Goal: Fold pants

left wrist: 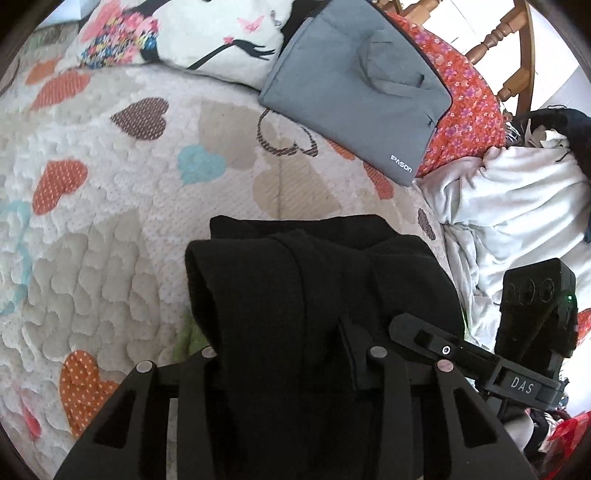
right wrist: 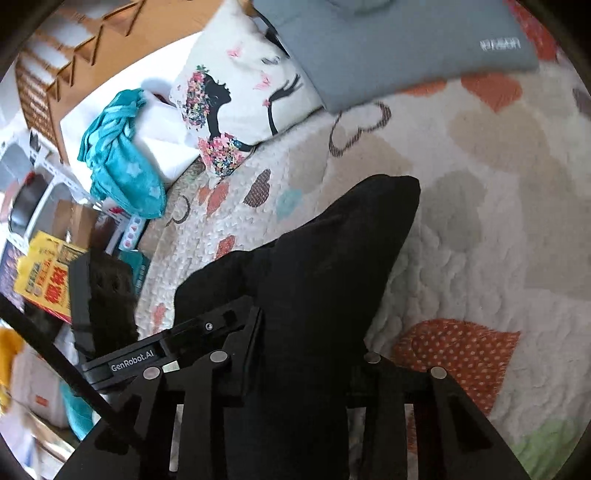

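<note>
The black pants (left wrist: 295, 280) hang bunched over a heart-patterned quilt (left wrist: 110, 229). My left gripper (left wrist: 291, 354) is shut on the pants, with black cloth filling the space between its fingers. My right gripper (left wrist: 417, 332) comes in from the right and grips the same cloth close beside it. In the right wrist view the pants (right wrist: 325, 266) drape forward from my right gripper (right wrist: 295, 354), which is shut on them. My left gripper (right wrist: 229, 321) shows at the left, touching the cloth.
A grey laptop sleeve (left wrist: 354, 88) lies at the far side of the quilt beside a printed pillow (left wrist: 177, 33). A red floral cushion (left wrist: 469, 107) and a pale crumpled sheet (left wrist: 517, 199) lie at the right. A teal garment (right wrist: 122, 155) and clutter sit off the bed's left.
</note>
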